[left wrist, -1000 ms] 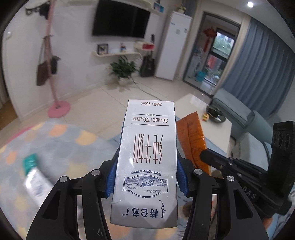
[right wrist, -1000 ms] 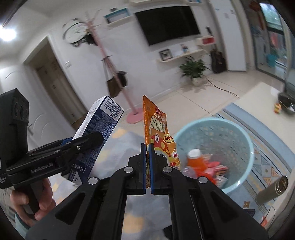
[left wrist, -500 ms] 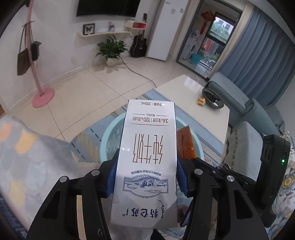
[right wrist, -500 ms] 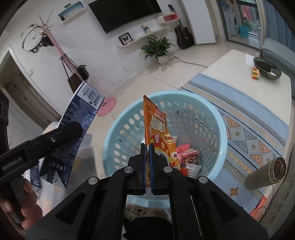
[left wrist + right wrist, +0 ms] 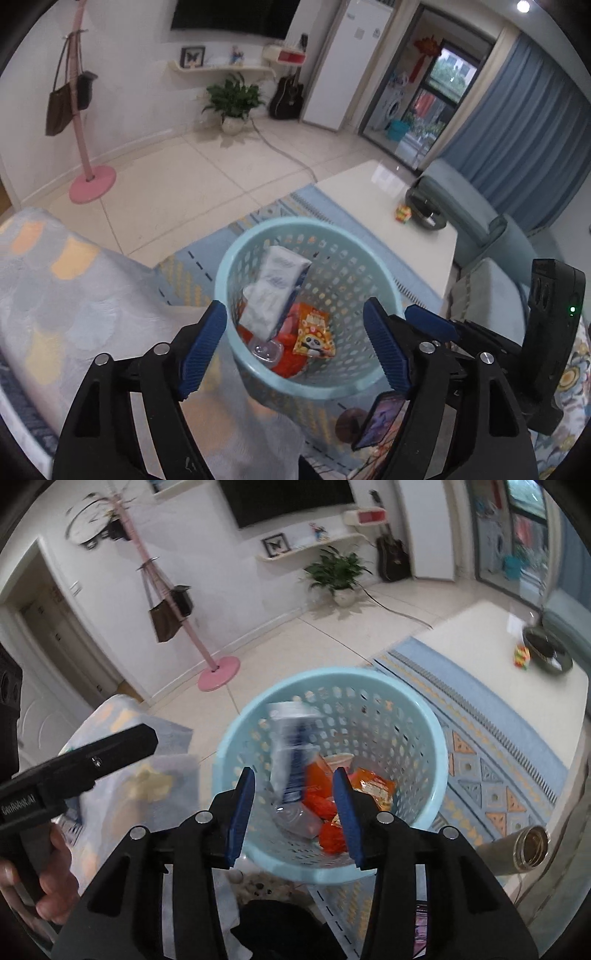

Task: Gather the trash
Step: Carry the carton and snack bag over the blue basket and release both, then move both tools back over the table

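Both your claws, left gripper (image 5: pixel 293 350) and right gripper (image 5: pixel 293 810), are opening with nothing between them; the light, stiff carton (image 5: pixel 273 291) and crinkly, slippery wrapper (image 5: pixel 314 336) lie mid-frame in the basket (image 5: pixel 380 273), best pinched across flat faces.

Basket (image 5: pixel 314 384) sits on rug (image 5: pixel 207 258), btwn blanket-covered seat (image 5: pixel 74 295) at left & low table (image 5: pixel 388 206) at right. Milk carton (image 5: pixel 273 291) leans inside basket, snack packet (image 5: pixel 314 330) just right of it. Coat stand (image 5: pixel 86 147) behind, near wall.

left claw (image 5: pixel 293 349): black arms, blue pads | silver screws | white lettering, seemingly "GenRobot.AI"
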Motion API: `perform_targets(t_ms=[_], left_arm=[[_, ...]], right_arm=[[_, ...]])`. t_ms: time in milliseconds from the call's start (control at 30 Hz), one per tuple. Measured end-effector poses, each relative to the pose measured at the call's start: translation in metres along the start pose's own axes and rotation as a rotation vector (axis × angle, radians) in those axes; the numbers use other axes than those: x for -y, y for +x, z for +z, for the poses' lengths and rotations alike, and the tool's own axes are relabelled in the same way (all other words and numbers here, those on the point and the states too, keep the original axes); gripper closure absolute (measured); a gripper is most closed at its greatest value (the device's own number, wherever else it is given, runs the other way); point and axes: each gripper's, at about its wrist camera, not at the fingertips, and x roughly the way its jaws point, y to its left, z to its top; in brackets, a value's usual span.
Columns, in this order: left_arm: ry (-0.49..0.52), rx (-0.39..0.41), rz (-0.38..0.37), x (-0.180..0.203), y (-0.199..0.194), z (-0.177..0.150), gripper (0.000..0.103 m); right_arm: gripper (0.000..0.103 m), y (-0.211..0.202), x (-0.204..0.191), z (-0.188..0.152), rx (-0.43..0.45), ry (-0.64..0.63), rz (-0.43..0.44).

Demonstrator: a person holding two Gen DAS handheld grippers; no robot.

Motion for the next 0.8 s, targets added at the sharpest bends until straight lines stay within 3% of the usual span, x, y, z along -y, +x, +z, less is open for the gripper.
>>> perform_targets(t_ms=[333, 467, 633, 800], left_arm=[[0.010, 0.165, 0.023, -0.004, -0.099, -0.010, 0.027], [-0.010, 0.221, 0.044, -0.014, -0.136, -0.019, 0.024], [-0.067, 0.285, 0.113, -0.045, -0.179, -0.036, 0.023], [-0.179, 0.335, 0.202, -0.095, -0.217, -0.055, 0.021]], right_arm=[[0.041, -0.075, -0.070, 0.004, 0.130, -0.160, 0.078], [0.038, -0.094, -0.101, -0.001, 0.157, -0.212, 0.131], [0.030, -0.102, -0.148, -0.016, 0.171, -0.281, 0.215], [0.027, -0.088, -0.200, -0.034, 0.125, -0.356, 0.287]])
